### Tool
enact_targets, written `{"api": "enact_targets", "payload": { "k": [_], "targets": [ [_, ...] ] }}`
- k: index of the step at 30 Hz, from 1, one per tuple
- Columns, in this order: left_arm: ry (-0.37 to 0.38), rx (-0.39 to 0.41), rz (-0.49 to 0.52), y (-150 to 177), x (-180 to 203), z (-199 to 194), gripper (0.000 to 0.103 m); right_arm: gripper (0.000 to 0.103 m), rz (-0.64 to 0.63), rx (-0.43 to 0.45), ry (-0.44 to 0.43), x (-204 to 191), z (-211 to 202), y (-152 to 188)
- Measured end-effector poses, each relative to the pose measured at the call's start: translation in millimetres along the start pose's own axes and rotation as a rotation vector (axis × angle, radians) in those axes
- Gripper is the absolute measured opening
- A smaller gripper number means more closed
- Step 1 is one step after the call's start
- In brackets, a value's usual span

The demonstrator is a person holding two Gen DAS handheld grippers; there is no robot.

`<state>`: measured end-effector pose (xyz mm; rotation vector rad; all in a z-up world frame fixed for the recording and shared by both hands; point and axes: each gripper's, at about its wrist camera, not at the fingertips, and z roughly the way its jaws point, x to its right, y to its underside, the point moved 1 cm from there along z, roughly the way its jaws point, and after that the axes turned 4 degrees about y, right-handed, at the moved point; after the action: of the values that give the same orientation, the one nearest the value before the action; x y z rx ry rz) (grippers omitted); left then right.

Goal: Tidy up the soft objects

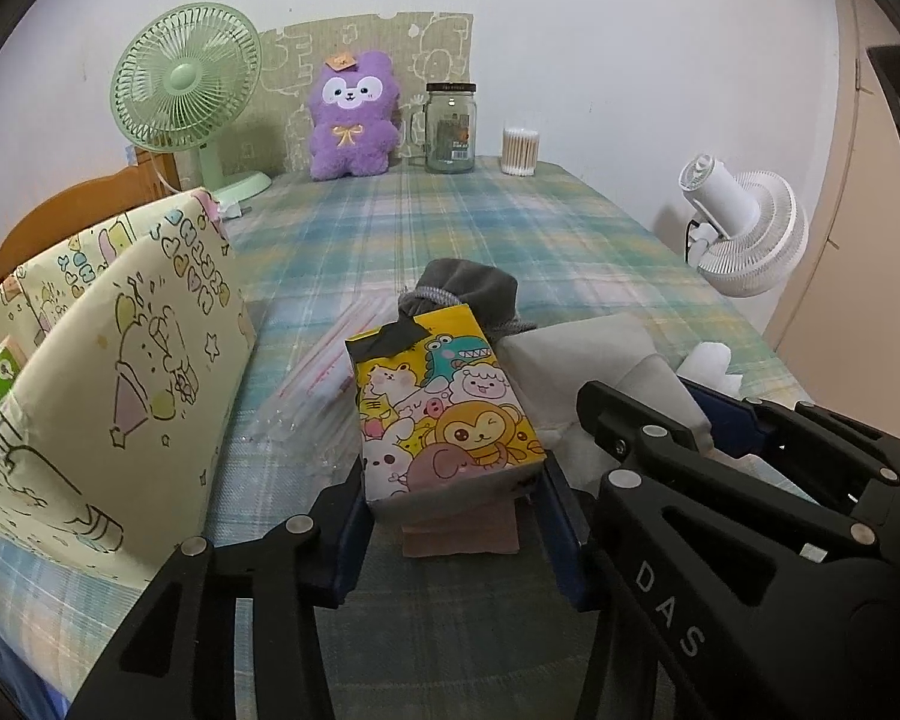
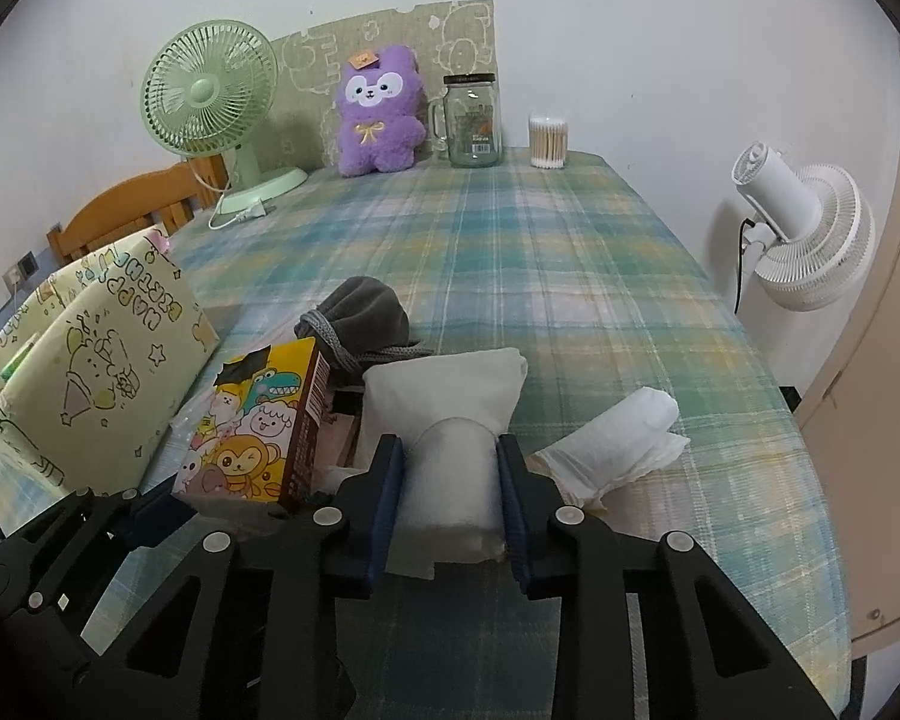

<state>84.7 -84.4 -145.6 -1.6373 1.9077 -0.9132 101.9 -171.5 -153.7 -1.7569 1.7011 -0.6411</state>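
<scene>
Soft things lie bunched at the near end of the plaid tabletop (image 2: 570, 252): a folded white cloth (image 2: 450, 414), a grey drawstring pouch (image 2: 360, 312) behind it, a rolled white tissue wad (image 2: 624, 438) to its right, and a cartoon-animal tissue pack (image 1: 444, 402) to its left. The right gripper (image 2: 450, 474) has its fingers (image 2: 387, 498) pressed against both sides of the white cloth, which pinches narrow between them and bulges beyond, so the grasp looks firm. The left gripper (image 1: 453, 492) brackets the near end of the tissue pack, with a finger close on each side; whether the pads truly bear on it I cannot tell. The pack sits on a pinkish folded item (image 1: 459, 531) and beside a clear plastic sleeve (image 1: 306, 396). A cream cartoon-print fabric organiser (image 1: 120, 372) stands open to the left, the likely destination. The main risk, as I judge it, is crowding: both grippers work just beside each other, so lifting either load could knock the other tool or drag a neighbour along. The cloth may also unfold and trail as it rises, catching the pouch cord or the pack. If the left hold is only at the pack's end, the pack could tilt and slip.
</scene>
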Motion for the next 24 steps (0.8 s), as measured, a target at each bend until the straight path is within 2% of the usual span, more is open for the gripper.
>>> {"api": "enact_targets", "payload": {
  "k": [7, 24],
  "targets": [
    [-0.001, 0.023, 0.009, -4.0, 2.3, -10.5, 0.051, 0.025, 0.005, 0.024, 0.001, 0.1, -11.9, -3.5],
    [0.024, 0.085, 0.035, -28.8, 7.8, -41.2, 0.051, 0.024, 0.023, 0.095, 0.023, 3.0, -51.4, -28.7]
  ]
}}
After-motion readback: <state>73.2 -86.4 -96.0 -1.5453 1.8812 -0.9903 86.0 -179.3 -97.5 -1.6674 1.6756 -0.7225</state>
